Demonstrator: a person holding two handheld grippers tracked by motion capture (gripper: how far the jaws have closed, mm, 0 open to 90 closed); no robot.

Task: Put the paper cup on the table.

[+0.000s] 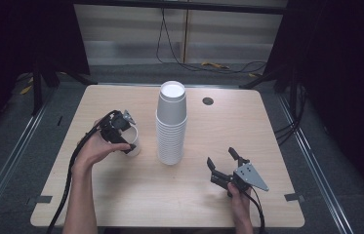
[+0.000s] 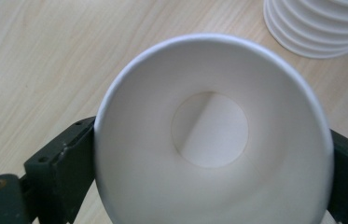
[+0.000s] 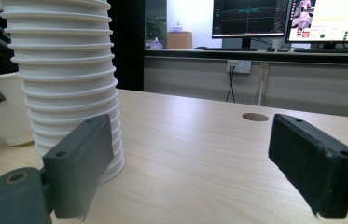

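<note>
A tall stack of white paper cups stands upside down in the middle of the wooden table. To its left, my left gripper is shut on a single white cup, mouth up, at or just above the tabletop. In the left gripper view, the cup sits between both jaws, its empty inside facing the camera, with the stack's rims at the top right. My right gripper rests open and empty, right of the stack. From the right gripper, the stack and held cup are at left.
A small round hole is in the table behind and right of the stack, also seen as the hole in the right gripper view. Cables lie on the floor beyond the far edge. Monitors and a wall stand past the table.
</note>
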